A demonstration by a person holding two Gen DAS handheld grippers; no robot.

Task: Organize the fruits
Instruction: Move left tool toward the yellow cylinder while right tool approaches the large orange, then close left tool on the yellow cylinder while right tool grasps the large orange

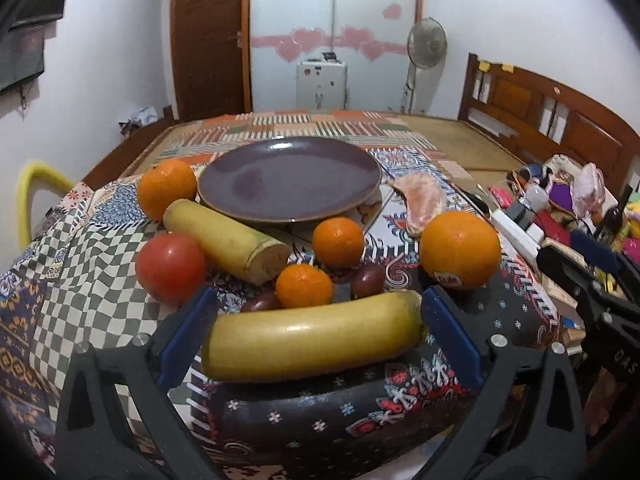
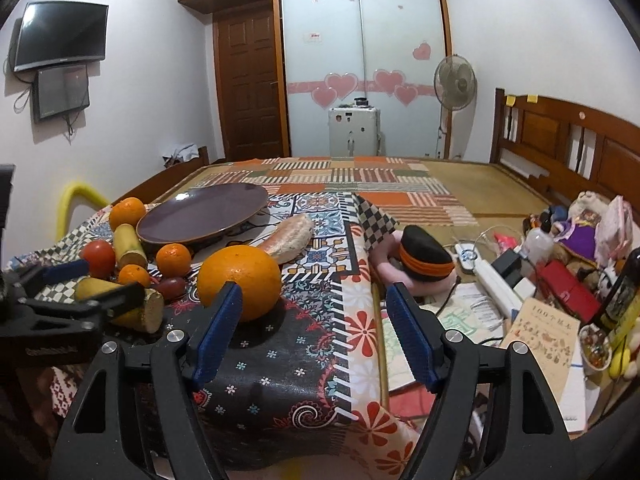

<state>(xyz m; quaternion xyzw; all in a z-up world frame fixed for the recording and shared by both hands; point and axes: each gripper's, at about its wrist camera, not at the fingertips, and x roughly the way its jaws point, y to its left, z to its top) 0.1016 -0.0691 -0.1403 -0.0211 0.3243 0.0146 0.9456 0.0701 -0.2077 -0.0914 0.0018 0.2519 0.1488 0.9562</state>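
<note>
Lying crosswise between the blue pads of the left gripper, a yellow cane piece sits near the front edge of the patterned cloth; each pad stands at one end of it, though actual pressure cannot be confirmed. Behind it lie two small mandarins, two dark plums, a tomato and a second cane piece. A purple plate stands bare toward the cloth's far edge, with a mandarin at its left rim. A large orange rests toward the cloth's right edge. The right gripper is spread wide, holding nothing, its left pad in front of the orange.
</note>
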